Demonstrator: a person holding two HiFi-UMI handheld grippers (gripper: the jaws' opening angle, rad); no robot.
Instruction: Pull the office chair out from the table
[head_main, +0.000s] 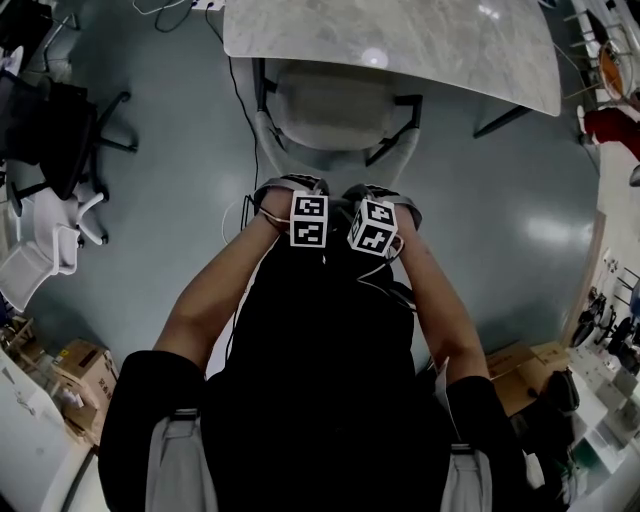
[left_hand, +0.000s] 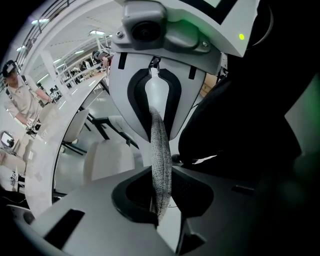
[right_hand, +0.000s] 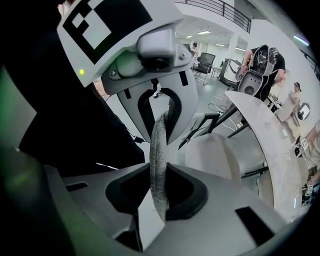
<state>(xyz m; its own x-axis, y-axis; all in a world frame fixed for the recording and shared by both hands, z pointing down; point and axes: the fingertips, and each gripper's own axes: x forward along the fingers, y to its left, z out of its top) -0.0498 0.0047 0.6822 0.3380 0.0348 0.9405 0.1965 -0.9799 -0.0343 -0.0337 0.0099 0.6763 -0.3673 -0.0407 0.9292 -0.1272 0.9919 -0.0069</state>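
Note:
A pale grey office chair (head_main: 335, 110) stands with its seat half under the white marble-look table (head_main: 400, 40). Both grippers sit side by side on the top edge of its backrest, close to my body. My left gripper (head_main: 296, 190) is shut on that edge, and so is my right gripper (head_main: 385, 196). In the left gripper view the grey mesh backrest edge (left_hand: 161, 165) runs through my left gripper (left_hand: 160, 200) up to the right gripper (left_hand: 160, 90). In the right gripper view the same backrest edge (right_hand: 159, 170) passes through my right gripper (right_hand: 157, 200).
A black office chair (head_main: 60, 130) and a white chair (head_main: 40, 250) stand on the grey floor at the left. Cardboard boxes (head_main: 85, 365) lie at lower left, more boxes (head_main: 520, 370) at lower right. A black cable (head_main: 240, 110) runs beside the chair. A person (right_hand: 262, 60) stands beyond the table.

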